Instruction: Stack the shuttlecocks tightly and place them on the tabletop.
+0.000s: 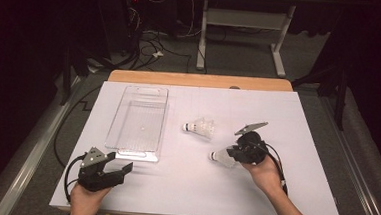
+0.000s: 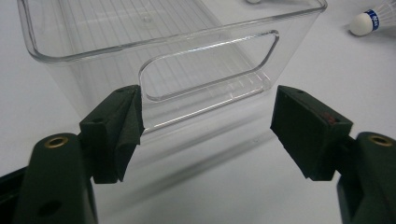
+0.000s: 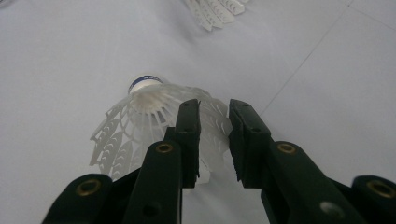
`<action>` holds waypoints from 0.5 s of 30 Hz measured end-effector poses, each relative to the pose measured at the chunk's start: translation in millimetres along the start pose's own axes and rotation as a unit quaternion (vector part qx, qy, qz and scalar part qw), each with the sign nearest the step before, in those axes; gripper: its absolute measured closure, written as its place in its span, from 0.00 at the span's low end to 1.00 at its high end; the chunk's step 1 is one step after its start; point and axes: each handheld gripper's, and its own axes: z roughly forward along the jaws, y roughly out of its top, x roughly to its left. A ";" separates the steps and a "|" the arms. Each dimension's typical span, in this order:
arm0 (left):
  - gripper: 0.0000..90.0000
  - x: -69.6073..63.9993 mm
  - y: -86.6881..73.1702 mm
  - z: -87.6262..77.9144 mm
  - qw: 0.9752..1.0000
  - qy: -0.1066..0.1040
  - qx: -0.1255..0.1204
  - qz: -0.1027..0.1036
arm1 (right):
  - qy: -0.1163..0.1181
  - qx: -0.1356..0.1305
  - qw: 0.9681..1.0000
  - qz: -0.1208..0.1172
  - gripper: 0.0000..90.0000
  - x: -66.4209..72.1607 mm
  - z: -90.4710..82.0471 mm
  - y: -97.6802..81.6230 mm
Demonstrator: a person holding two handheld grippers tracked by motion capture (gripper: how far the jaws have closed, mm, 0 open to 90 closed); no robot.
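Keeping the right gripper [image 1: 232,152] low over the white table [image 1: 283,193], right of centre, with its jaws aimed left at the nearer shuttlecock [image 1: 221,157]. Standing the jaws a narrow gap apart in the right gripper view, right gripper [image 3: 215,135] straddling the rim of the nearer shuttlecock [image 3: 140,121]: one jaw inside the white feather skirt, the other outside it, a strip of skirt between them, pads not pressing on it. Leaving that shuttlecock lying on its side on the table, cork end with its blue band pointing away from the jaws.

Leaving a second shuttlecock [image 1: 199,128] on its side a little farther up the table, apart from the first, cork to the left; catching its feather tips [image 3: 215,7] at the top of the right gripper view.

Holding the left gripper [image 1: 120,166] at the near left of the table, just short of the near end of the clear plastic bin [image 1: 144,88]. Spreading the jaws wide in the left gripper view, left gripper [image 2: 205,126] gripping nothing, facing the cut-out handle in the bin's end wall [image 2: 210,60], not touching it. Showing the second shuttlecock [image 2: 369,21] off past the bin's corner.
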 end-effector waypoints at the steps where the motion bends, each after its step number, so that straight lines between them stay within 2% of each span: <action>1: 0.29 0.0 0.0 0.0 1.000 0.000 0.000 0.000 | -0.001 0.000 1.000 0.003 0.82 -0.9 1.0 -0.4; 9: 0.29 0.6 -0.1 -0.4 1.000 -0.002 0.001 0.000 | -0.008 -0.011 1.000 0.012 0.78 -6.0 2.3 0.3; 15: 0.29 0.7 -0.2 -0.4 1.000 -0.002 -0.001 -0.003 | -0.011 -0.009 1.000 0.020 0.75 -9.2 5.9 -1.5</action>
